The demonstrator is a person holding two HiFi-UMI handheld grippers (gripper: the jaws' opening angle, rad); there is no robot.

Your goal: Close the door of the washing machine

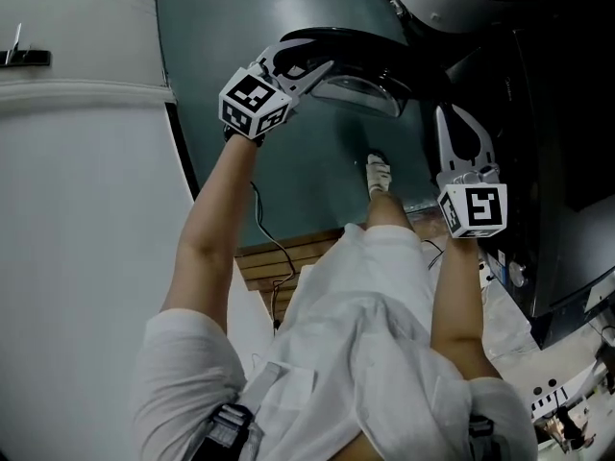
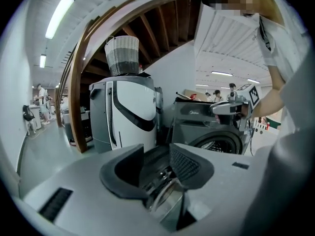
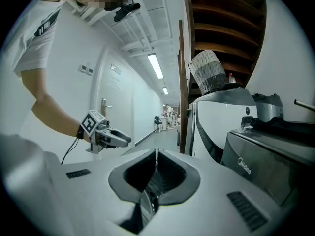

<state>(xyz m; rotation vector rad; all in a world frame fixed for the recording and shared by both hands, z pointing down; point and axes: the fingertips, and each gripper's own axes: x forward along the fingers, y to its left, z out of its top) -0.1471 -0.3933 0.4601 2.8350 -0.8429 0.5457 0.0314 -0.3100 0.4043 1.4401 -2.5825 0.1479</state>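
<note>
The washing machine (image 1: 553, 171) stands dark at the right of the head view; its round drum opening (image 2: 217, 142) shows in the left gripper view. Its door (image 1: 360, 65), a dark ring round a glass bowl, stands swung out over the green floor. My left gripper (image 1: 312, 65) is at the door's outer rim; whether it touches I cannot tell. Its jaws (image 2: 156, 154) are open with nothing between them. My right gripper (image 1: 452, 118) hangs close to the machine's front, jaws (image 3: 156, 152) shut and empty. The left gripper (image 3: 123, 139) also shows in the right gripper view.
A white appliance (image 2: 125, 112) with a woven basket (image 2: 122, 55) on top stands beside the machine, next to a wooden post (image 2: 76, 97). A white wall (image 1: 86, 209) runs along the left. A cable (image 1: 274, 243) and wooden boards (image 1: 288, 253) lie near my foot (image 1: 379, 173).
</note>
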